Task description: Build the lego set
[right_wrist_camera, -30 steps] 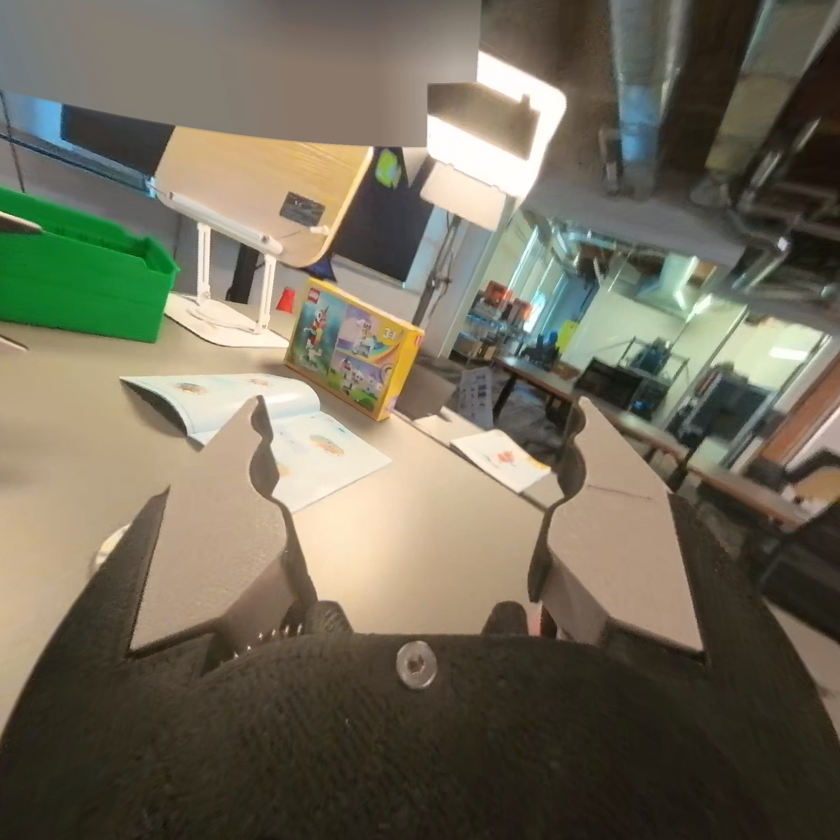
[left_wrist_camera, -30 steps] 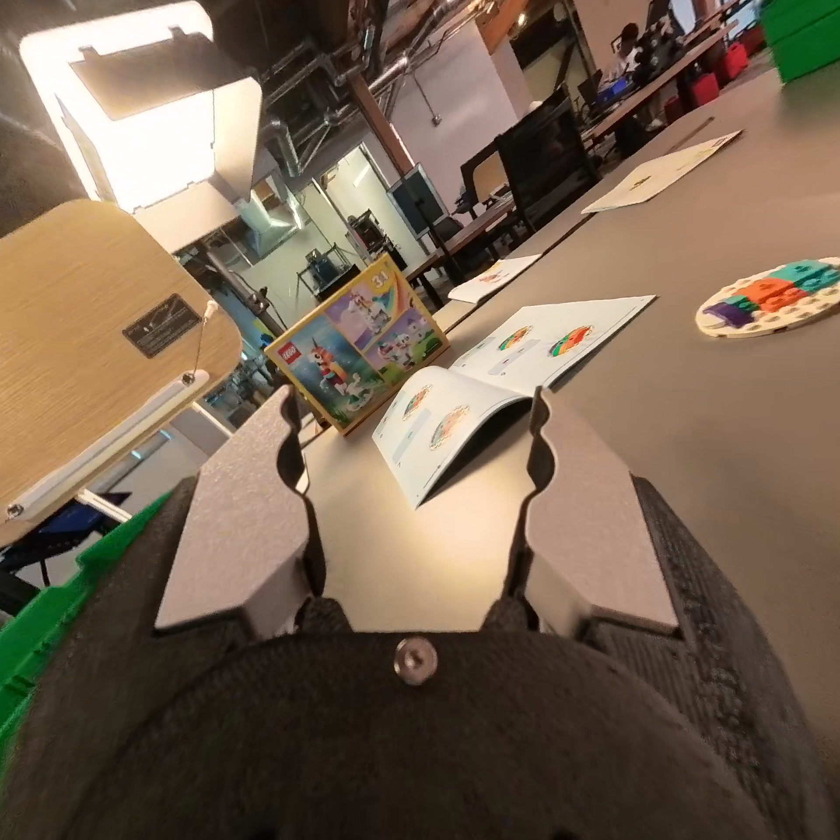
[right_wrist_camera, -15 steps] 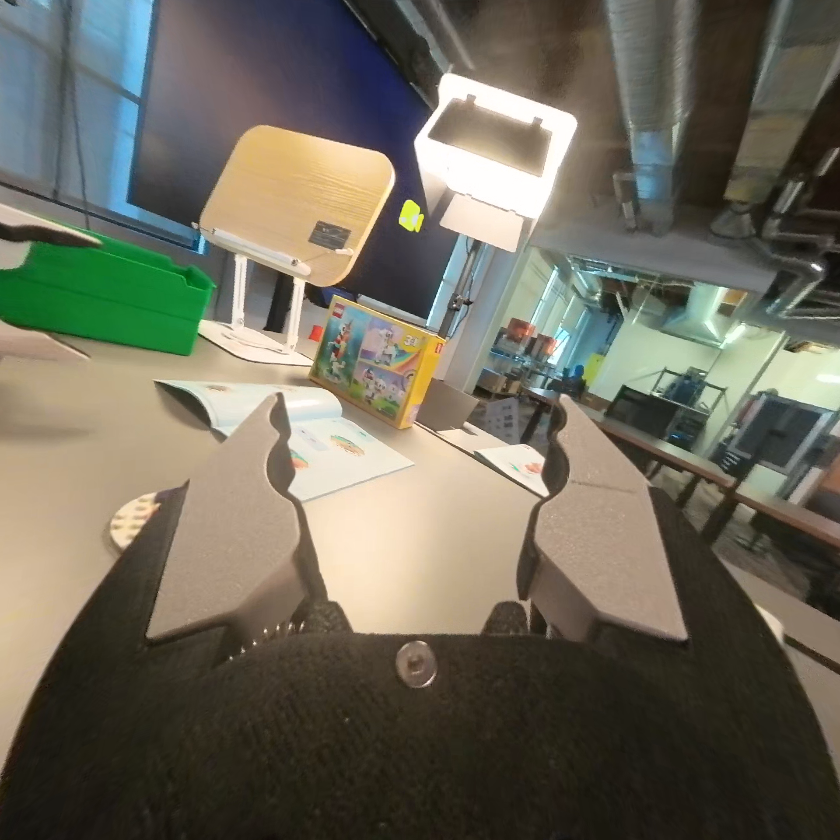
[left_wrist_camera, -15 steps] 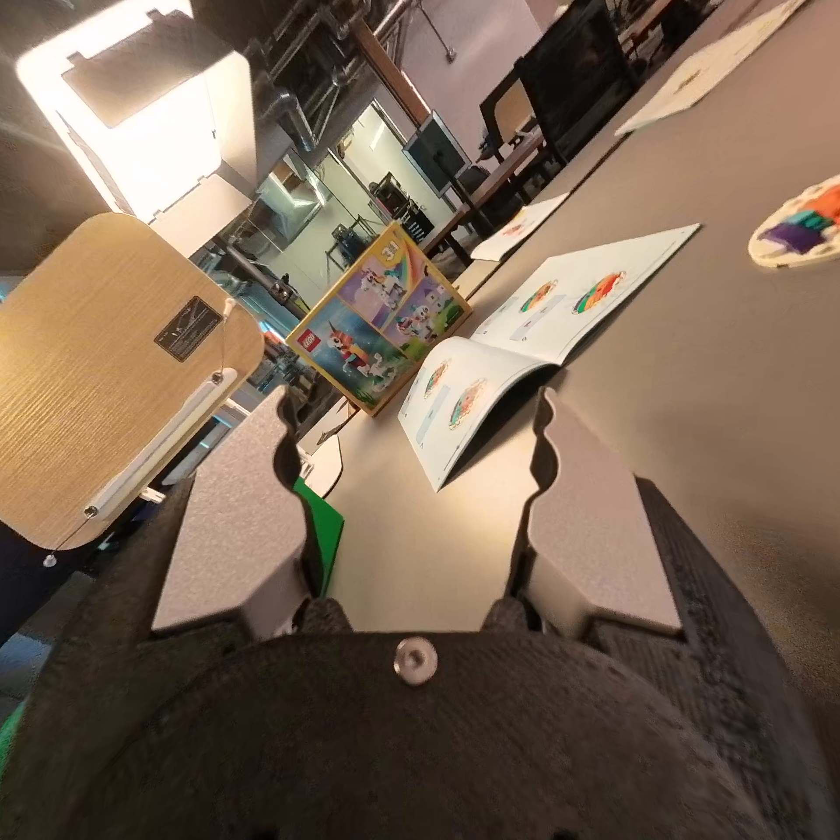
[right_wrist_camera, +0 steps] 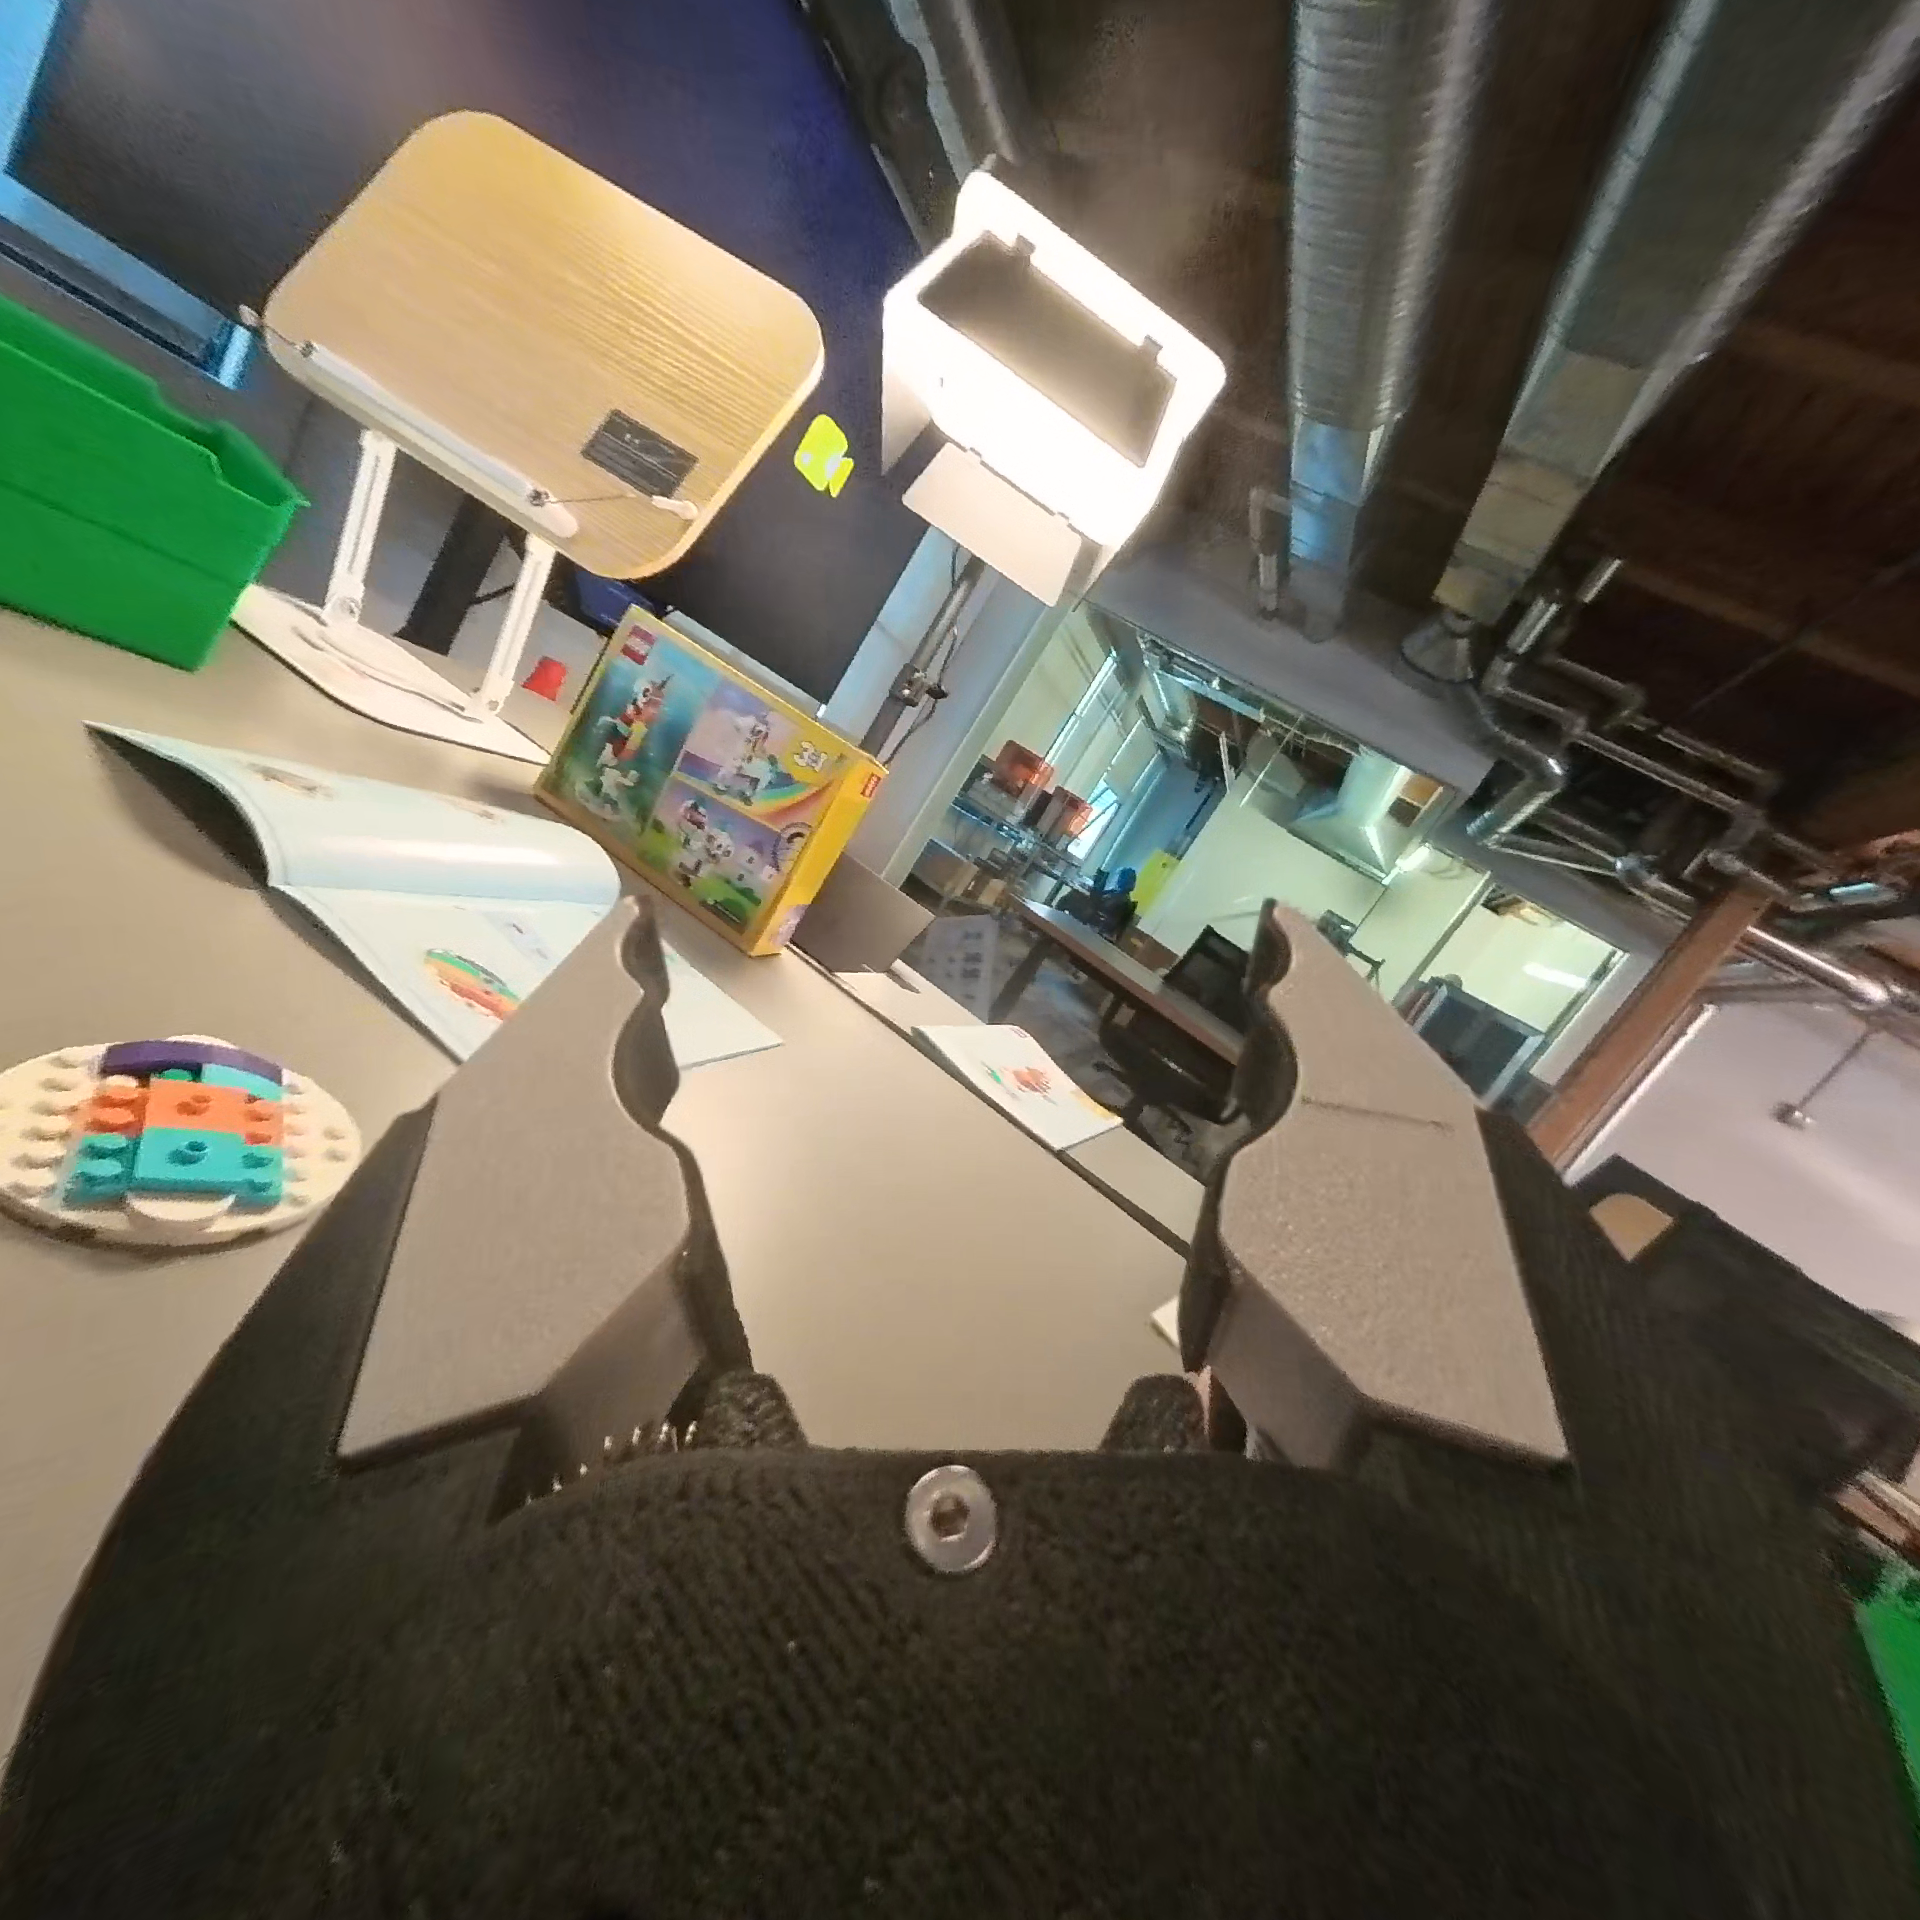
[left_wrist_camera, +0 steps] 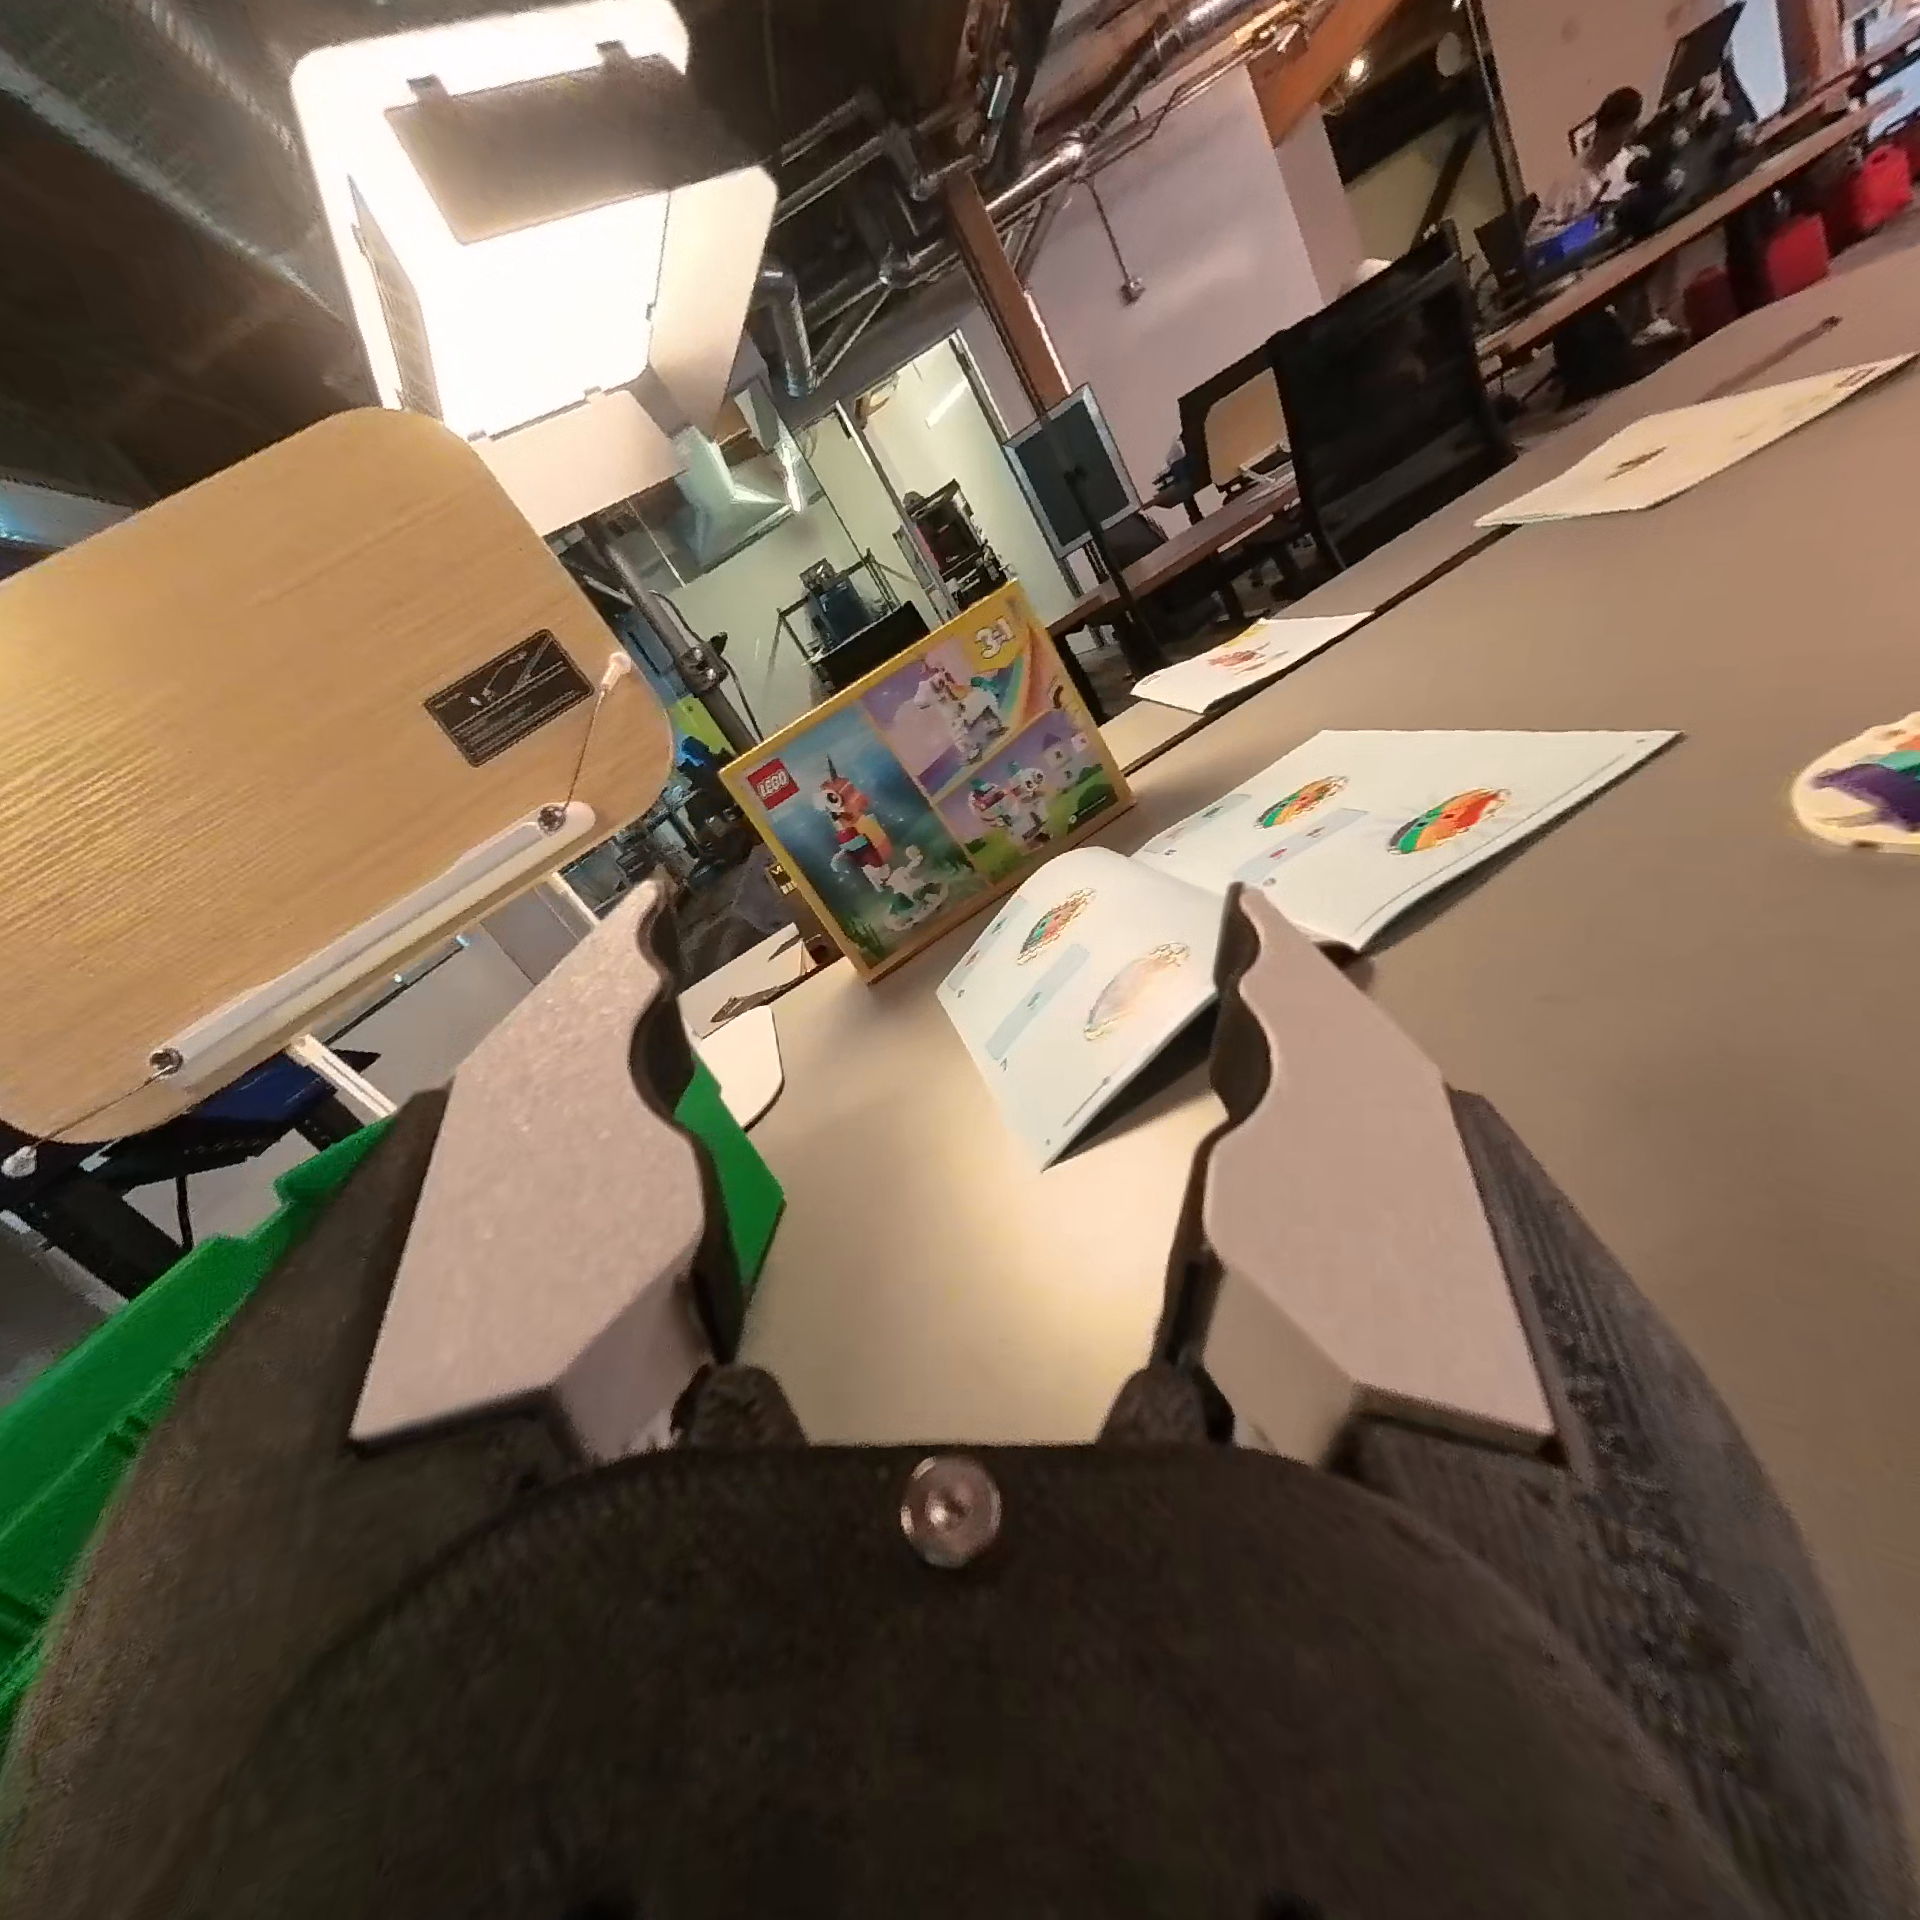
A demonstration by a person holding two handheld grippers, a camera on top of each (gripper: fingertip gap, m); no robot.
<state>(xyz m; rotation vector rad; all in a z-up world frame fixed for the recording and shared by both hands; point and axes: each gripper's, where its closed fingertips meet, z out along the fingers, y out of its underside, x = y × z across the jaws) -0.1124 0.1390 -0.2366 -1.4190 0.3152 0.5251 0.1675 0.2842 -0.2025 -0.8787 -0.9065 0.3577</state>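
Note:
A round white lego plate (right_wrist_camera: 42, 1122) with purple, orange and teal bricks on it lies on the grey table, left of my right gripper; its edge shows at the far right of the left wrist view (left_wrist_camera: 1860, 790). An open instruction booklet (left_wrist_camera: 1299, 862) lies beyond my left gripper and shows in the right wrist view (right_wrist_camera: 416, 862). The yellow set box (left_wrist_camera: 925, 790) stands behind it, also in the right wrist view (right_wrist_camera: 707, 821). My left gripper (left_wrist_camera: 940, 914) is open and empty above the table. My right gripper (right_wrist_camera: 951, 935) is open and empty too.
A green bin (left_wrist_camera: 156, 1340) sits at the left; it also shows in the right wrist view (right_wrist_camera: 114, 520). A wooden book stand (right_wrist_camera: 540, 364) and a bright light panel (right_wrist_camera: 1049, 343) stand behind. Loose sheets (left_wrist_camera: 1683, 447) lie farther along the table (left_wrist_camera: 1558, 1091). The round white lego plate (right_wrist_camera: 42, 1122) is about 15 centimeters from both grippers' fingertips.
Both grippers have swung, so the views tilt differently. The lego plate has come into the right wrist view at the left. Both grippers stay open and empty.

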